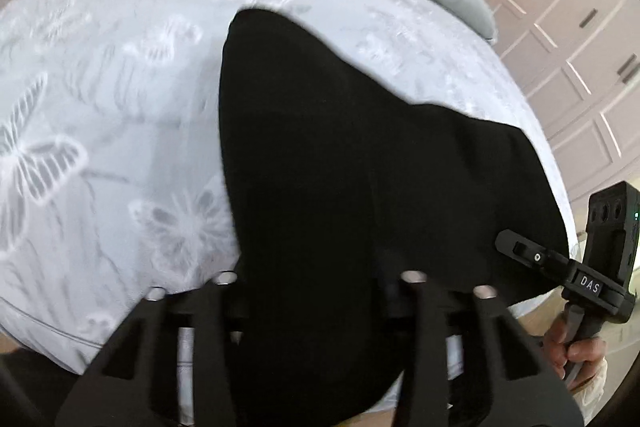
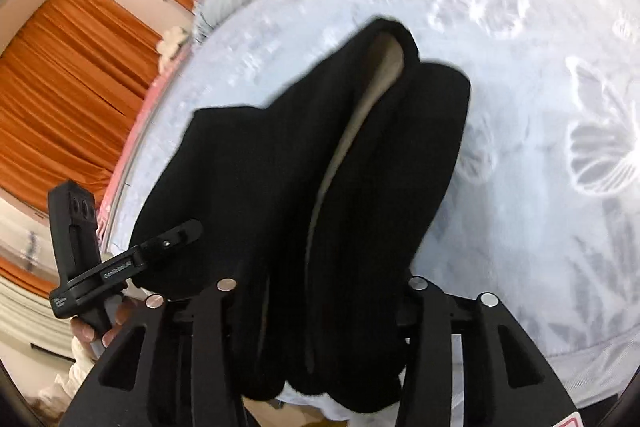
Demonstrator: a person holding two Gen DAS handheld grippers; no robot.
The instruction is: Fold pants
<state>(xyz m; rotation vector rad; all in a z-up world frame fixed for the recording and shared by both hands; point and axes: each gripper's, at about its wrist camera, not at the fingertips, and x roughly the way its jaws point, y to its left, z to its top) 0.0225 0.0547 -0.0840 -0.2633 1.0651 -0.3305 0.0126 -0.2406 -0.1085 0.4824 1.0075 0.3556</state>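
Your left tongs (image 1: 320,307) stand narrow, clamped on the black pants (image 1: 340,155), which drape from them onto the bed (image 1: 100,107). Your right tongs (image 2: 320,311) grip the other edge likewise. Dark cloth hides both sets of fingertips. Only the right view shows the pants' pale lining (image 2: 360,123) and orange curtains (image 2: 68,75); the left shows white cupboards (image 1: 568,39).
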